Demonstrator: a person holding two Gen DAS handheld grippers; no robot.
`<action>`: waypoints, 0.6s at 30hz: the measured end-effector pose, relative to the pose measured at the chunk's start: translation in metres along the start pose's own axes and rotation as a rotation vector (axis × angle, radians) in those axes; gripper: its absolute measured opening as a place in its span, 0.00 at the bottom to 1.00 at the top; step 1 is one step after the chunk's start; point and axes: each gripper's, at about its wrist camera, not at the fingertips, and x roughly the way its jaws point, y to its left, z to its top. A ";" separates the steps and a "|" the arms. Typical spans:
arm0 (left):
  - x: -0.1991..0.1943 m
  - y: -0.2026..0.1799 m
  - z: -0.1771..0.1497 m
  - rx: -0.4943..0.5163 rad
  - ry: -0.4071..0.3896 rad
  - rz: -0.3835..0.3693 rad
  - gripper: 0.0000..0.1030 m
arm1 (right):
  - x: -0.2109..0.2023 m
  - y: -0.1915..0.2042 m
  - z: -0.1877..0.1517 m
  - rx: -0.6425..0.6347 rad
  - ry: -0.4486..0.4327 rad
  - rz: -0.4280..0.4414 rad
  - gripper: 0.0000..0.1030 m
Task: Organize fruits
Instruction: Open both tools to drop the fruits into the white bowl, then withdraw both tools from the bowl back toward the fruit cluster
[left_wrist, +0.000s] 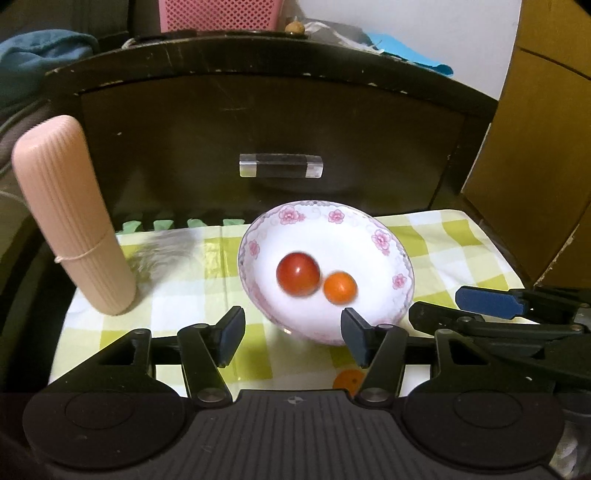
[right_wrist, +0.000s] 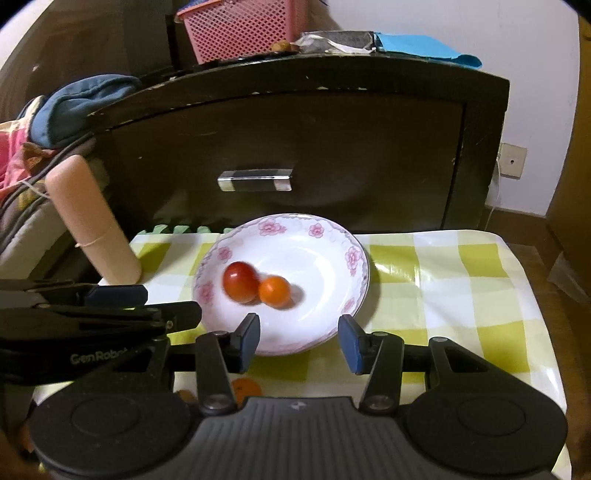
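- A ribbed pink case (left_wrist: 72, 218), bound by a rubber band, stands tilted on the surface well to the left of the bowl (right_wrist: 314, 254).
- The left gripper (left_wrist: 291, 338) hovers at the bowl's near rim, jaws released and holding nothing.
- The white bowl, rimmed with pink flowers, sits on a green-and-white checked cloth (right_wrist: 443, 280) covering the surface, in front of a dark cabinet drawer (right_wrist: 295, 147) with a clear handle (left_wrist: 280, 166).
- A red tomato (right_wrist: 241, 282) lies inside the bowl, touching an orange tomato (right_wrist: 274, 291) just to its right.
- A third orange fruit (right_wrist: 245, 391) lies on the cloth outside the bowl, near its front edge, partly hidden behind the gripper bodies.
- The right gripper (right_wrist: 298, 339) hovers at the bowl's near rim beside the left one, jaws released and empty.
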 end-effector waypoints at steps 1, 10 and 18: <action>-0.004 0.000 -0.002 -0.001 0.000 -0.003 0.63 | -0.004 0.002 -0.002 0.000 0.000 0.000 0.43; -0.020 -0.006 -0.019 0.008 0.015 -0.015 0.63 | -0.030 0.009 -0.024 0.039 0.004 -0.002 0.43; -0.033 -0.009 -0.032 0.026 0.023 -0.010 0.63 | -0.043 0.014 -0.042 0.065 0.019 -0.005 0.43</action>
